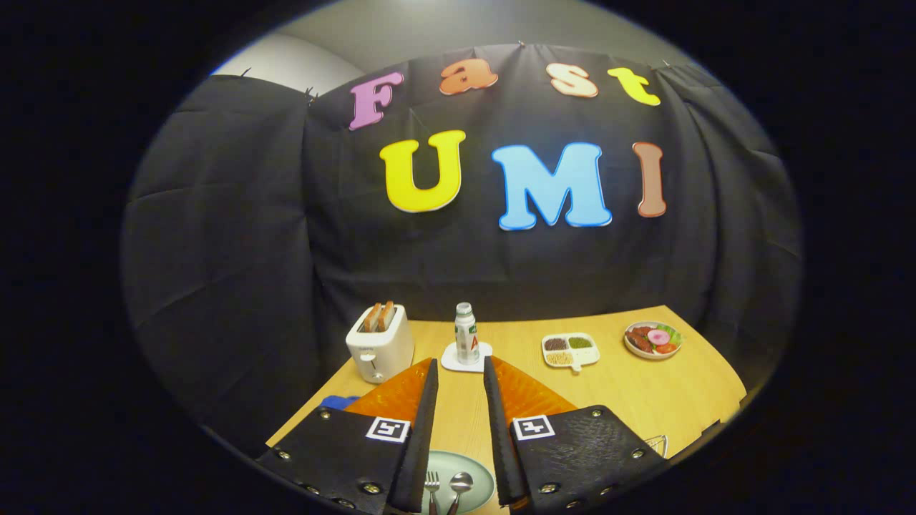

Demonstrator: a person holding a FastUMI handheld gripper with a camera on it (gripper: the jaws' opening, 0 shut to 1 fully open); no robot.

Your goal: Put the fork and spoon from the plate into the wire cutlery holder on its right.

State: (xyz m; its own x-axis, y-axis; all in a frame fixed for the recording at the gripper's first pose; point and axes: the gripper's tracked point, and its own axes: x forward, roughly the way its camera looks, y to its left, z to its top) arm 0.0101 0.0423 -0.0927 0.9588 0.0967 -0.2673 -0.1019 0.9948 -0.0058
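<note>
Jaws parted, empty, above fork [432, 488] and spoon [459, 486]; plate [481, 478] partly hidden.

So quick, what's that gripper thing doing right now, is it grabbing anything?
Gripper: open and holding nothing; the fork and spoon lie on the plate between its fingers.

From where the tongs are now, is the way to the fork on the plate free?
Probably yes. The tongs are open, and the fork lies beside the spoon on the plate, in the gap between the fingers, with nothing over it.
</note>
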